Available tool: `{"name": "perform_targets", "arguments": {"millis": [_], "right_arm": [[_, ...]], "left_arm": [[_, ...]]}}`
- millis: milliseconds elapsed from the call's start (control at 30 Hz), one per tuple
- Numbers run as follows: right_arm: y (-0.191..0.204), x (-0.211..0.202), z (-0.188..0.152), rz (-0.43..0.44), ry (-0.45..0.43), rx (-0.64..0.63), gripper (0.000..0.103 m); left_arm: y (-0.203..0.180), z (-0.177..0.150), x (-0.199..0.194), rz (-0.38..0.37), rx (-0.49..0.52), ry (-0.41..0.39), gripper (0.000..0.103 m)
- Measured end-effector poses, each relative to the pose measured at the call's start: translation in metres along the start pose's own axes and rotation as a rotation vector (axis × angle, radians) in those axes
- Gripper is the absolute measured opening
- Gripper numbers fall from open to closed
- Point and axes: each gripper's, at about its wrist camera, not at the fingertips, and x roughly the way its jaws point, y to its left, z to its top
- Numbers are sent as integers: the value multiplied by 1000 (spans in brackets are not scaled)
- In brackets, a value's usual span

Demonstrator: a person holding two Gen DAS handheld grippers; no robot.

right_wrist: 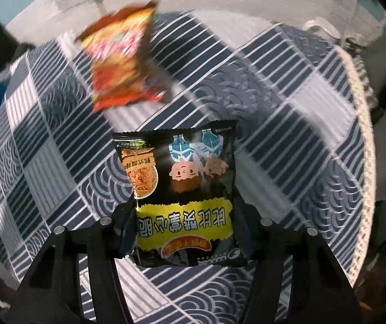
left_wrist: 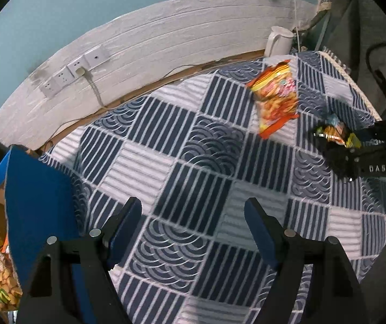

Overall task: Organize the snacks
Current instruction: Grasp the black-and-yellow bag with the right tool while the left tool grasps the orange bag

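My right gripper [right_wrist: 185, 216] is shut on a black snack packet [right_wrist: 185, 189] with yellow lettering and holds it above the blue patterned cloth [right_wrist: 301, 148]. The packet also shows in the left wrist view [left_wrist: 336, 133], held by the right gripper [left_wrist: 355, 156] at the far right. An orange snack bag [left_wrist: 275, 97] lies on the cloth at the back; in the right wrist view it [right_wrist: 122, 59] is blurred, ahead and to the left. My left gripper [left_wrist: 193, 216] is open and empty above the cloth. A blue cardboard box [left_wrist: 33, 202] at the left holds a green snack bag [left_wrist: 2, 283].
A white kettle [left_wrist: 278, 41] stands at the table's back right corner. A white wall with sockets [left_wrist: 74, 73] and a plugged cable runs behind the table. The cloth's fringed right edge [right_wrist: 360, 108] marks the table's side.
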Motion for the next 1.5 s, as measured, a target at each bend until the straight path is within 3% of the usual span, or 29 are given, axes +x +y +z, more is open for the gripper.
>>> {"name": "perform_targets", "arguments": {"millis": [267, 333, 567, 800, 1067, 1300, 1367, 1433, 1500], "right_arm": [[-30, -37, 28, -28, -65, 12, 60], [-38, -43, 36, -37, -66, 10, 60], [-52, -51, 61, -64, -69, -2, 60], [-65, -46, 74, -56, -61, 4, 60], [-74, -36, 72, -34, -51, 21, 60], [-79, -31, 75, -31, -44, 45, 60], [-77, -30, 76, -29, -42, 42, 60], [-74, -28, 77, -30, -38, 34, 60], [-70, -27, 79, -37, -38, 24, 60]], "left_arm": [[-35, 41, 7, -38, -11, -7, 82], [-41, 52, 11, -39, -18, -7, 87], [-63, 84, 26, -102, -68, -1, 87], [-71, 100, 50, -87, -126, 34, 87], [-66, 109, 74, -113, -281, 60, 87], [-67, 119, 94, -123, -325, 80, 87], [-65, 118, 96, -116, -338, 74, 81], [-60, 118, 97, -134, -353, 76, 50], [-58, 118, 98, -157, -351, 88, 45]]}}
